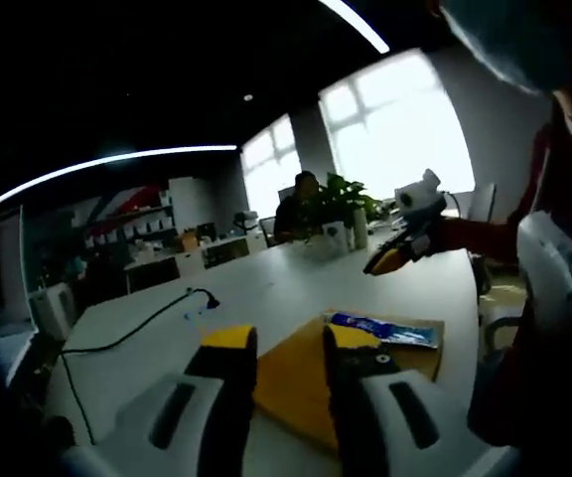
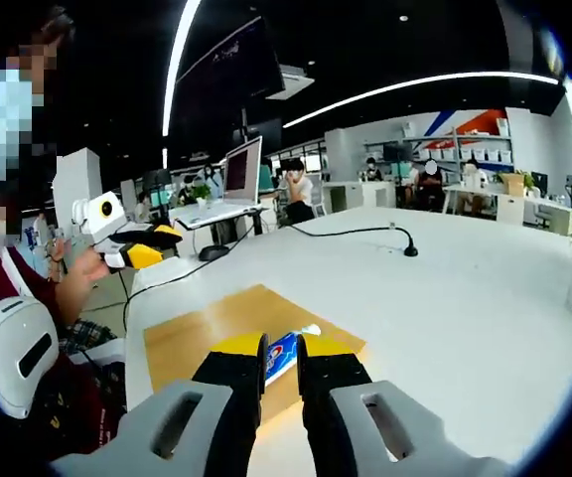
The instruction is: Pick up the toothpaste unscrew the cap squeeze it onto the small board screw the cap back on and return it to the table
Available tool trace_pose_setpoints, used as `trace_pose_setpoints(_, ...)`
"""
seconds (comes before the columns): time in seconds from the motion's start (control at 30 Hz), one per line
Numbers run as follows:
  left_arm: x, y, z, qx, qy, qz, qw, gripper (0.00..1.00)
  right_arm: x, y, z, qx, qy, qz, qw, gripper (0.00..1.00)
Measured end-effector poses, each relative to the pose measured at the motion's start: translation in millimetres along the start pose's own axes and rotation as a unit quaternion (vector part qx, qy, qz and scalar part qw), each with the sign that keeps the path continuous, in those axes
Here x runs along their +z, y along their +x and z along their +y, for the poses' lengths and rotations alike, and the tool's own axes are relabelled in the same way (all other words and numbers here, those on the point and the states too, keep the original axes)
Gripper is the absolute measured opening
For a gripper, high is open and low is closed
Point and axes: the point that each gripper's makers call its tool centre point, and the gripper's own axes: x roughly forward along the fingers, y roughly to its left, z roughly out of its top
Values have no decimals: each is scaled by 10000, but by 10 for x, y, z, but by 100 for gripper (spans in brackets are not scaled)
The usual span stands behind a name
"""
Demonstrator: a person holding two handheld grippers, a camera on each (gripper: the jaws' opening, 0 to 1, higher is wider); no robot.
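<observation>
A blue and white toothpaste tube (image 1: 385,330) lies on a small yellowish wooden board (image 1: 291,383) near the white table's front edge. My left gripper (image 1: 289,348) hovers over the near side of the board, jaws apart and empty. My right gripper (image 1: 397,256) hangs in a hand well above the table, past the tube. In the right gripper view the tube (image 2: 281,356) shows through the narrow gap of my right gripper (image 2: 280,356), lying on the board (image 2: 197,333) below. My left gripper (image 2: 145,248) is held up at the left, clear of the table.
A black cable (image 2: 365,232) with a small stand crosses the white table (image 2: 445,318). A laptop (image 2: 241,174) stands at its far end. Potted plants (image 1: 341,204) and a seated person (image 1: 301,204) are at the other end. The person's sleeve (image 1: 564,268) is close on the right.
</observation>
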Motion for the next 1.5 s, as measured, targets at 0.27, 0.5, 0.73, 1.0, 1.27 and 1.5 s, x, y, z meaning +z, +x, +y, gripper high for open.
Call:
trace_pose_setpoints(0.27, -25, -42, -34, -70, -36, -33, 10000, 29, -190, 145, 20, 253, 423, 339, 9982, 12)
trace_pose_setpoints(0.5, -67, -79, -83, -30, -131, -73, 9999, 28, -312, 226, 0, 277, 614, 505, 9964, 15)
trace_pose_setpoints(0.73, -105, -145, -132, 36, -240, -129, 9996, 28, -381, 276, -23, 251, 694, 628, 9953, 18)
trace_pose_setpoints(1.0, -165, -212, -147, 78, -230, -23, 9997, 28, -450, 362, -18, 179, 532, 716, 9959, 18)
trace_pose_setpoints(1.27, -235, -251, -122, 238, -217, 38, 9995, 28, -494, 406, 67, 290, 467, 776, 9955, 20)
trace_pose_setpoints(1.5, -248, -328, -94, 289, -234, 87, 9993, 28, -530, 461, 99, 503, 837, 698, 9928, 20)
